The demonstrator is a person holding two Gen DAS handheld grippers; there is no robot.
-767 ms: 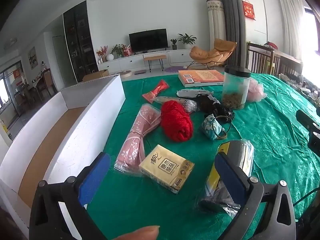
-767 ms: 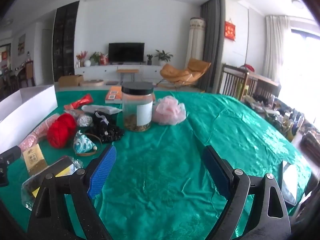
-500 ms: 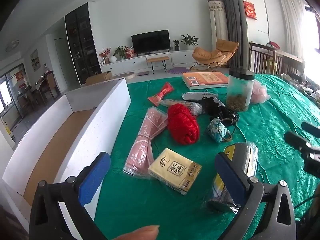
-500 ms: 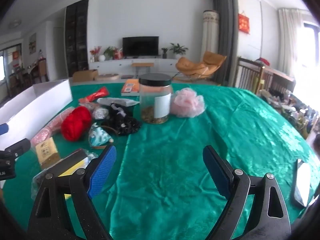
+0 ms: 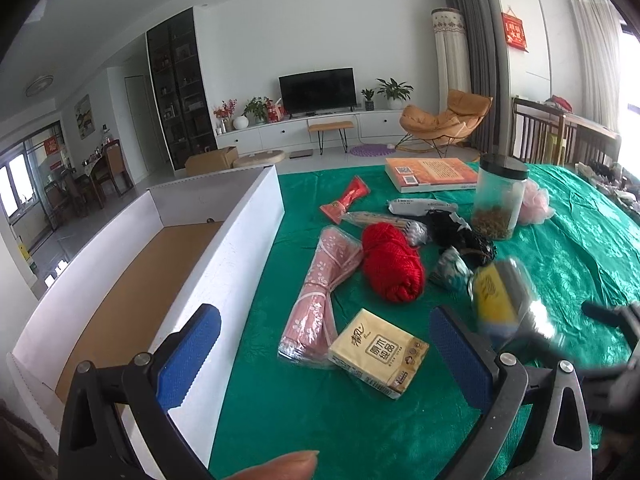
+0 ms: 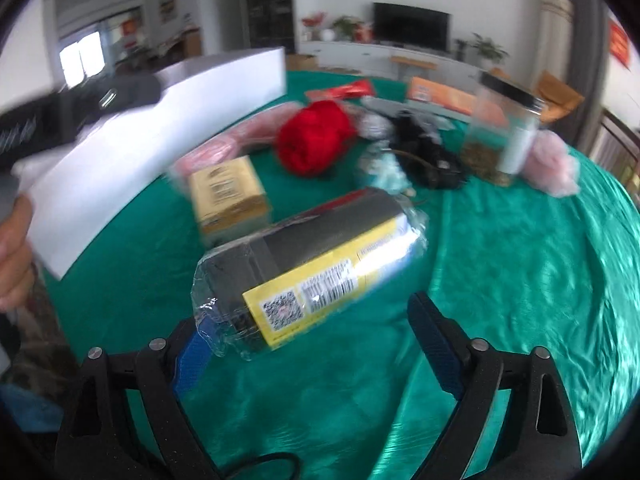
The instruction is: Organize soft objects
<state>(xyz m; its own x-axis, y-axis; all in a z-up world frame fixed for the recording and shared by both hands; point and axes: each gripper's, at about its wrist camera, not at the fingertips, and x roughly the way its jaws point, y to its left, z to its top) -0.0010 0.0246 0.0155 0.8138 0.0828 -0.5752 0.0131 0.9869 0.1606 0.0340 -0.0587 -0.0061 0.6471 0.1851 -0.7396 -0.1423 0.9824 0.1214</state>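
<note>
My landmark is the red yarn ball (image 5: 394, 266), near the middle of the green-clothed desk (image 5: 320, 420). Just left of it lies a pink wrapped bundle (image 5: 320, 284); beyond that bundle a strip of bare cloth runs along the tall white wall of an open box (image 5: 228, 276). In front of the yarn a tissue pack (image 5: 378, 354) sits touching the bundle's near end. Right of the yarn, a wrapped yellow-and-grey pack (image 6: 312, 256) lies close before my right tool (image 6: 316, 354), which is spread wide. Behind the yarn, black fabric (image 5: 460, 232) and a jar (image 5: 500, 196) crowd together. Far right of the yarn, the cloth is bare (image 6: 540, 280).
</note>
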